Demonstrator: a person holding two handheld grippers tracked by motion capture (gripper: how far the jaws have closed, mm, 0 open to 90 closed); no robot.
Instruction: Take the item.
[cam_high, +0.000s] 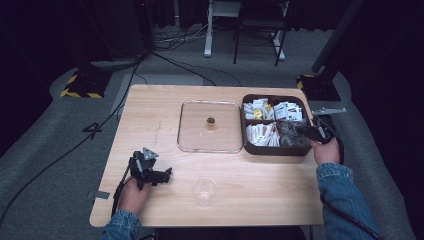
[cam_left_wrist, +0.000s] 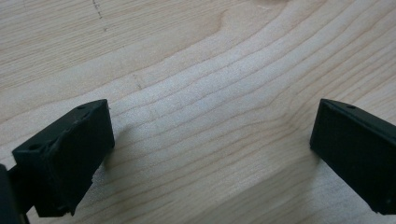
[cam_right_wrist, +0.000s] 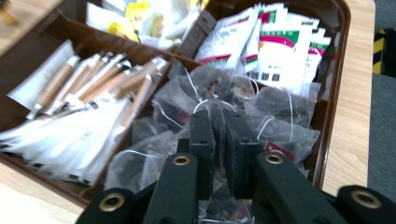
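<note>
A brown box (cam_high: 272, 150) with several compartments stands at the table's right. My right gripper (cam_high: 310, 133) reaches into its near right compartment, which holds clear-wrapped tea bags (cam_right_wrist: 280, 105). In the right gripper view its jaws are shut on one tea bag (cam_right_wrist: 218, 122), pinched between the two fingertips of the gripper (cam_right_wrist: 218, 116). My left gripper (cam_high: 166, 174) lies low over the bare wood at the front left. The left gripper (cam_left_wrist: 212, 140) is open, with nothing between its fingers.
A clear square lid (cam_high: 197, 135) with a small brass knob (cam_high: 211, 121) lies flat beside the box. A clear plastic cup (cam_high: 205, 191) stands near the front edge. Stick sachets (cam_right_wrist: 93, 79) and white packets (cam_right_wrist: 275, 46) fill the other compartments.
</note>
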